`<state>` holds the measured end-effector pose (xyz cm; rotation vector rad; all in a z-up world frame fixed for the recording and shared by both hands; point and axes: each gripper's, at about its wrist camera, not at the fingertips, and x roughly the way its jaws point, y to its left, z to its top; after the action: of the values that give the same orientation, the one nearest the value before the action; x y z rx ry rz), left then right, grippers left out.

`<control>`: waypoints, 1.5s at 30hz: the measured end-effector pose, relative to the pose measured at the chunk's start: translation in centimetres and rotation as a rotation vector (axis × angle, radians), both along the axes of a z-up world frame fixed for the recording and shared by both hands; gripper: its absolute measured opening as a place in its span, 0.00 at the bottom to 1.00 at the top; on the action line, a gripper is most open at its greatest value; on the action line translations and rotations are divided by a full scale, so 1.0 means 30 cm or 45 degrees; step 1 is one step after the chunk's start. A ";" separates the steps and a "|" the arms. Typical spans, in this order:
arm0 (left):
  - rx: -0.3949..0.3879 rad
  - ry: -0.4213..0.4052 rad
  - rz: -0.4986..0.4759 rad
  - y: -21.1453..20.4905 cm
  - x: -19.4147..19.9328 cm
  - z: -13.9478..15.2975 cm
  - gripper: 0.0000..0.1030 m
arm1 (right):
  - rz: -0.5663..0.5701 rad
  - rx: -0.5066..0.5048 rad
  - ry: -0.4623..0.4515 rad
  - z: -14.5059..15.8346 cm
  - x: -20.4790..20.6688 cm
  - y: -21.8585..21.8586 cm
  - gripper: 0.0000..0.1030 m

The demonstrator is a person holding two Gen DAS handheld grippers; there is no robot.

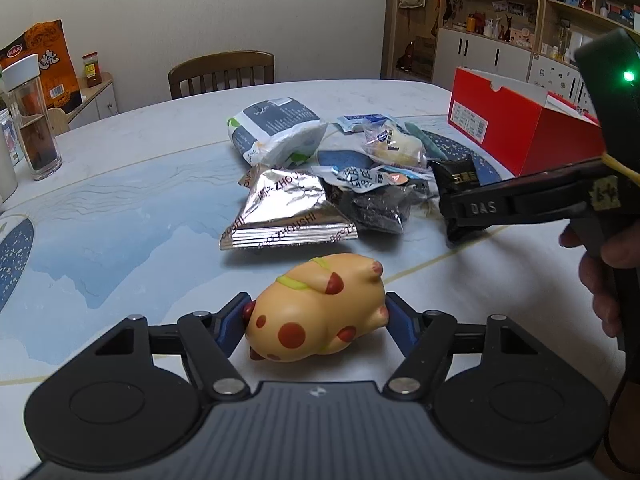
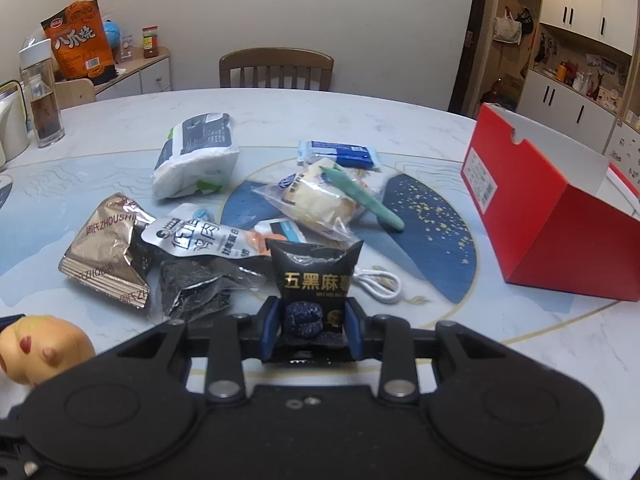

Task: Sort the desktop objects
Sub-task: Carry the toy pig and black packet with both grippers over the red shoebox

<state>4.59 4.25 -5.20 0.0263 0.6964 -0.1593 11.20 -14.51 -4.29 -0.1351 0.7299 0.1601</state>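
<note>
Black snack packet (image 2: 314, 280) sits clenched in my right gripper (image 2: 313, 330), while my left gripper (image 1: 316, 316) clasps the spotted toy pig (image 1: 316, 308).

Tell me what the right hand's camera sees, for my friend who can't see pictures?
The right gripper has its fingers pressed on a small black snack packet with gold writing. More snack bags are scattered on the pale blue round table, with an open red cardboard box at right.
</note>
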 end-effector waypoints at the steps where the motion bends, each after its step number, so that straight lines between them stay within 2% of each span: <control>1: -0.003 -0.003 -0.004 -0.001 0.001 0.005 0.69 | -0.001 0.003 -0.001 0.007 -0.004 -0.007 0.32; 12: -0.016 -0.030 -0.038 -0.028 0.007 0.102 0.68 | 0.049 0.051 0.004 0.118 -0.050 -0.089 0.32; 21: -0.002 -0.073 -0.038 -0.107 0.047 0.199 0.68 | 0.127 0.086 0.005 0.198 -0.065 -0.189 0.32; 34: -0.017 -0.100 -0.051 -0.380 0.180 0.267 0.68 | 0.230 0.097 -0.002 0.250 0.035 -0.403 0.32; 45: -0.017 -0.157 -0.075 -0.603 0.286 0.340 0.68 | 0.216 0.129 -0.068 0.316 0.140 -0.651 0.32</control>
<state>13.18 -13.83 5.01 0.0435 0.5714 -0.2173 15.41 -34.06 5.19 -0.1039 0.6555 0.3533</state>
